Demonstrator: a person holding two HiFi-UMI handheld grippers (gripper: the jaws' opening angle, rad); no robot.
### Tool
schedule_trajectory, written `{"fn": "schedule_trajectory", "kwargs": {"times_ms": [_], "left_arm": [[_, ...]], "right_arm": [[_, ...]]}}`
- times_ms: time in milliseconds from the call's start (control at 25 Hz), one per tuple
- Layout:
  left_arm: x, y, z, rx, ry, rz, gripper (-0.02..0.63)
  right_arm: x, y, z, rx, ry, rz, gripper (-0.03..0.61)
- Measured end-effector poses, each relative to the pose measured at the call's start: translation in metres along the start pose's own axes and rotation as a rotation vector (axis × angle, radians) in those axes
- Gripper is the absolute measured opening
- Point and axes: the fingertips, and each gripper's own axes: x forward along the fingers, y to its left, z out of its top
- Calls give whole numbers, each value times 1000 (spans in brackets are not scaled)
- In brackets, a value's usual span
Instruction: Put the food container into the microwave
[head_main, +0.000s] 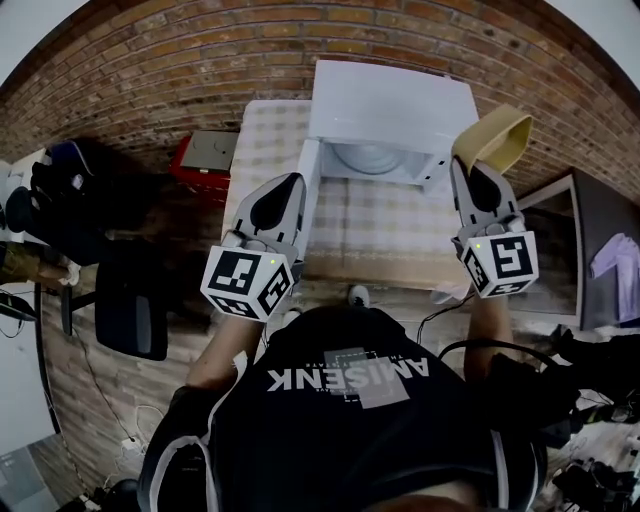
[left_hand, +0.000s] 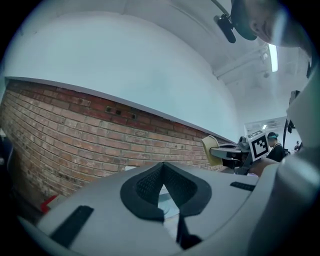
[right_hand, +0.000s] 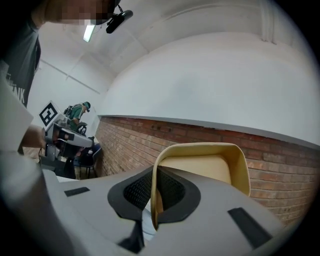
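My right gripper (head_main: 478, 172) is squeezed tight on the food container (head_main: 496, 136). In the right gripper view, the two black pads (right_hand: 170, 192) of the right gripper (right_hand: 156, 172) pinch one thin side wall of the food container (right_hand: 210, 167). The wall stands up between them. The container is pale yellow and looks like an open tub, and I can see its inside. It hangs up in the air, tipped on its side, to the right of the microwave (head_main: 392, 105) and not inside it. My left gripper (head_main: 284, 196) is closed too, but it holds nothing. In the left gripper view, the tips of the left gripper (left_hand: 162, 167) meet at the top with only a small gap under them. It floats in front of the microwave, near the open door (head_main: 309, 176). The door swings out on the left side. The microwave is white and sits on a table (head_main: 385, 235) with a checked cloth. I can see the round plate (head_main: 370, 157) inside it. A brick wall (head_main: 190, 70) is behind the table.
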Motion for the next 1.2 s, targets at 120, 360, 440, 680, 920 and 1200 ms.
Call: {"fn": "schedule_trajectory", "kwargs": {"times_ms": [120, 360, 440, 680, 920, 1200], "left_arm": [[7, -1, -2, 0, 10, 19, 12], [9, -1, -11, -4, 36, 48, 12], [7, 0, -15, -3, 44, 58, 12], [-5, 0, -28, -13, 69, 64, 12], [-14, 9, -34, -18, 79, 74, 12], [-15, 6, -47, -16, 112, 63, 12]], "right_arm": [[13, 10, -12, -27, 26, 75, 43], [25, 33, -32, -66, 59, 192, 43], [27, 46, -38, -83, 68, 237, 43], [23, 95, -51, -136, 93, 371, 43], [19, 131, -75, -152, 139, 454, 43], [14, 169, -104, -226, 196, 572, 43]]}}
